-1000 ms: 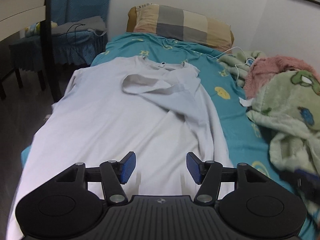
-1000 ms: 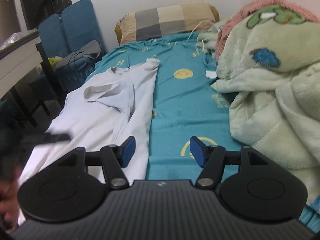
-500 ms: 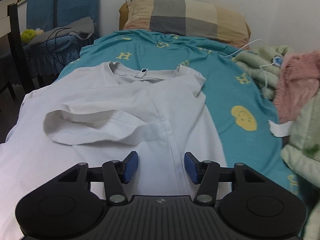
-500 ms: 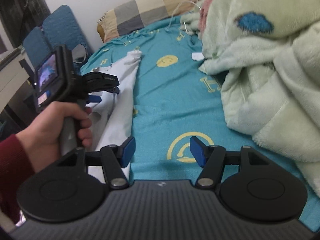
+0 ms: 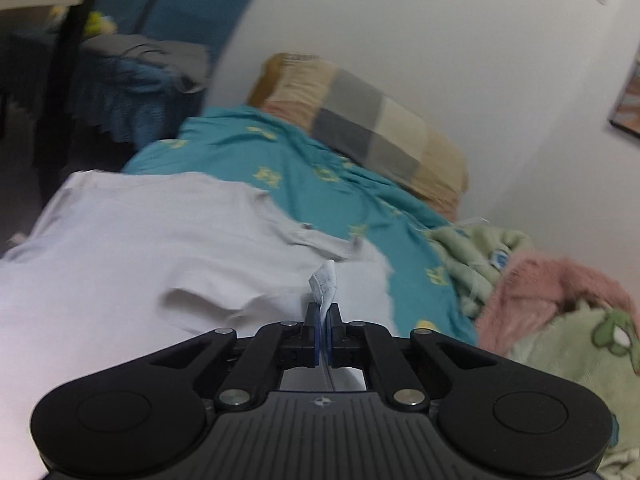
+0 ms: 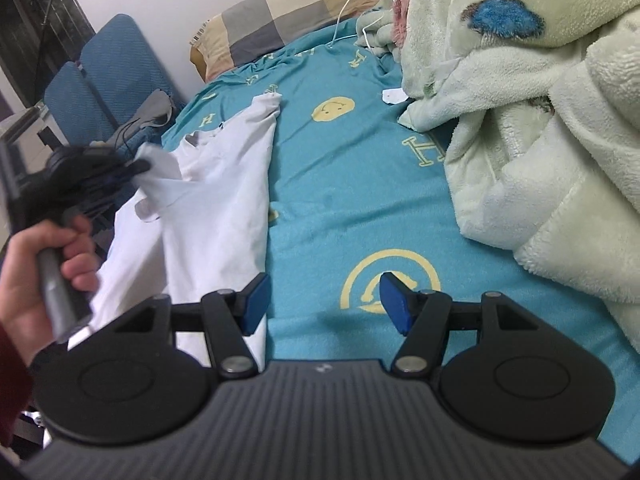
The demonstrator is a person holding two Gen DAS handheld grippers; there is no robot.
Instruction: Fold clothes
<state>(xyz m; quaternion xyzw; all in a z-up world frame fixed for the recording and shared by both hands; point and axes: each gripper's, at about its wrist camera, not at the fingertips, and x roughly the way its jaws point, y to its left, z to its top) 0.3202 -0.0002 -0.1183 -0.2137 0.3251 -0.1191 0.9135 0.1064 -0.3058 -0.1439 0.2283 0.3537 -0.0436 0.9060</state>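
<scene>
The left gripper, black with blue pads, has just been closing and is now clamped on a small peak of the white short-sleeved cotton T-shirt, a pinch of fabric standing up between and above its pads. The rest of the T-shirt spreads out ahead and to the left of this gripper, flat on the teal bedsheet printed with yellow letters and smiley faces, its collar lying just beyond the pinched point. Seen from the right wrist, the same left gripper appears blurred, held by a hand with a dark red sleeve at the wrist, and the cloth it grips is lifted off the bed while the body of the shirt trails down to the sheet. The right gripper hovers with its blue pads wide apart and nothing between them; below it lies bare sheet with a yellow ring motif, and the near edge of the T-shirt sits just under its left finger. To the right of this gripper a pale green fleece blanket with cartoon patches is heaped up. Farther ahead, against the white wall, rests a checked pillow in tan, grey and cream, with blue padded chairs off to the left beside the bed.
</scene>
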